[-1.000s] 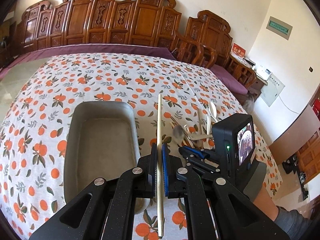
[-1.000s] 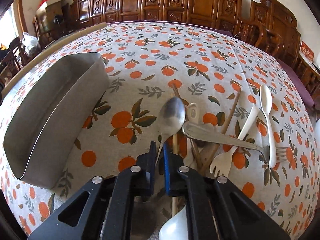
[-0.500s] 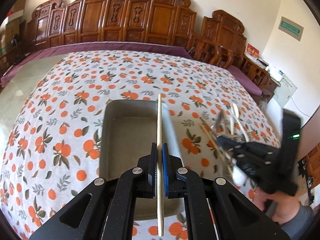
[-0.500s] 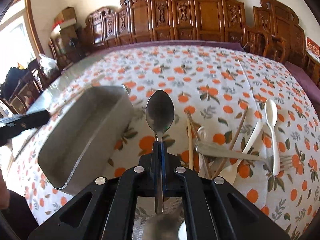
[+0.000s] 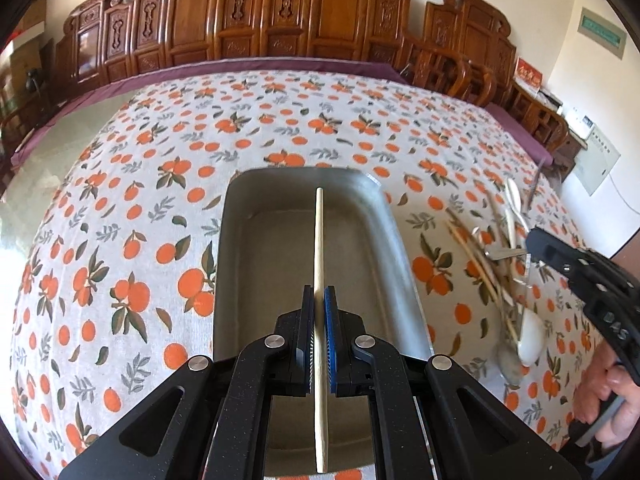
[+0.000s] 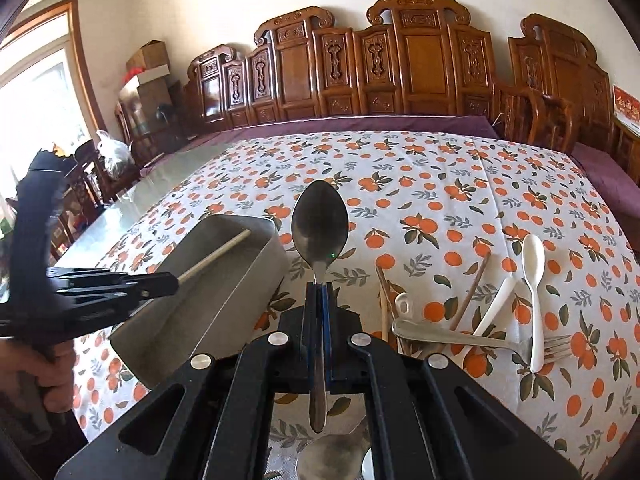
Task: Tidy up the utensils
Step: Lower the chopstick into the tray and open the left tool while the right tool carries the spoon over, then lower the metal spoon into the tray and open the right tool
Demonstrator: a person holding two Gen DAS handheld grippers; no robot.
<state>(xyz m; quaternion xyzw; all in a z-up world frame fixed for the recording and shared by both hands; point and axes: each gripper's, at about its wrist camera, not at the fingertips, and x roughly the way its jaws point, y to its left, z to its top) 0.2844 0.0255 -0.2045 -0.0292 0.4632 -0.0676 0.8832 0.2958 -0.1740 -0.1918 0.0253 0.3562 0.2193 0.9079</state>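
My left gripper [image 5: 319, 294] is shut on a wooden chopstick [image 5: 319, 240] and holds it lengthwise over the grey metal tray [image 5: 280, 252]. My right gripper [image 6: 320, 292] is shut on a metal spoon [image 6: 319, 224], bowl pointing forward, raised above the tablecloth just right of the tray [image 6: 224, 280]. The left gripper [image 6: 160, 280] with the chopstick [image 6: 218, 254] shows in the right wrist view over the tray. The right gripper body [image 5: 580, 276] shows at the right of the left wrist view.
A pile of utensils lies right of the tray: a metal fork [image 6: 472, 338], a white spoon [image 6: 534, 296], a white plastic fork [image 6: 490, 312], wooden chopsticks [image 6: 470, 292]. Carved wooden chairs [image 6: 400, 64] line the table's far side.
My left gripper moved left and now holds the chopstick over the tray. My right gripper closed on the metal spoon and lifted it from the pile, away from the table.
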